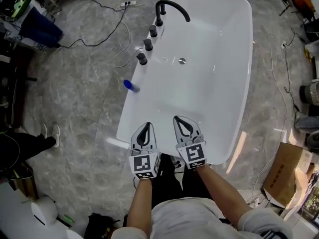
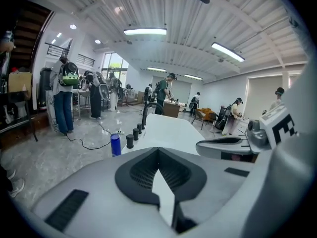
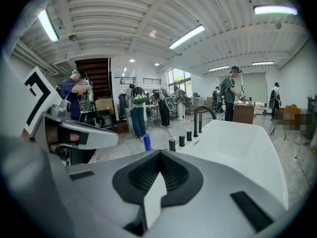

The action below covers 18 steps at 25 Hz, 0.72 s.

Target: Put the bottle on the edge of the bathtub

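Note:
A blue bottle (image 1: 131,85) stands upright on the left rim of the white bathtub (image 1: 239,108), a little nearer to me than the black knobs. It also shows in the left gripper view as the blue bottle (image 2: 115,145) and in the right gripper view as the bottle (image 3: 146,142). My left gripper (image 1: 146,125) and right gripper (image 1: 180,119) hover side by side over the tub's near end, well short of the bottle. Both are shut with nothing between the jaws, as the left gripper (image 2: 158,152) and right gripper (image 3: 159,155) show in their own views.
A black faucet (image 1: 169,6) and three black knobs (image 1: 148,44) line the tub's left rim beyond the bottle. Cables (image 1: 107,31) trail over the grey floor to the left. A cardboard box (image 1: 284,173) lies at the right. Several people stand in the background (image 2: 63,95).

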Tool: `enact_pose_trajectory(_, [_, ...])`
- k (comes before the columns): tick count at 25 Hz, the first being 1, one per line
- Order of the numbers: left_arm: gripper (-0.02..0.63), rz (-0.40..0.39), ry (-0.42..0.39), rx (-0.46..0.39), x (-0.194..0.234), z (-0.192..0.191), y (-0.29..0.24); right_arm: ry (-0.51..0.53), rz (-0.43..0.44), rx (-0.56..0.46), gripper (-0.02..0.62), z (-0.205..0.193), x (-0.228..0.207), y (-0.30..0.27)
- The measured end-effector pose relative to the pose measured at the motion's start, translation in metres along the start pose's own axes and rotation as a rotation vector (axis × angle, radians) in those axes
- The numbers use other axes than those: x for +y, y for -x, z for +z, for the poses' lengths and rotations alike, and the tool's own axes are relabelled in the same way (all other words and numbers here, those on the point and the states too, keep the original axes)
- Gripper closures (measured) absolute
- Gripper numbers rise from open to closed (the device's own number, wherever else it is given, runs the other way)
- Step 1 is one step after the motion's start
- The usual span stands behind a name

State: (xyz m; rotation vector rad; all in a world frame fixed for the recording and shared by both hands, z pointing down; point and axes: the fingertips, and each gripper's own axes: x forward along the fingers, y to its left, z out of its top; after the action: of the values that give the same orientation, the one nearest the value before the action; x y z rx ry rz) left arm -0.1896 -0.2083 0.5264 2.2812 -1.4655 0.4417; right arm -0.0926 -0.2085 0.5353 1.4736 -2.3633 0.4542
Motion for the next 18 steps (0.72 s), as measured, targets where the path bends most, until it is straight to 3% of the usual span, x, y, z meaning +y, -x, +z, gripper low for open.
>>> enact_pose_trajectory(7, [0.595,-0.007,-0.015,-0.054,-0.037,0.032,0.015,-0.003,-0.007,-0.091,0.589,0.039,-0.014,0.051])
enact_pose_trajectory(18, [0.595,-0.008,-0.042,-0.145,-0.094,0.082,0.058,0.125,0.07,-0.229,0.589,0.108,-0.021,0.128])
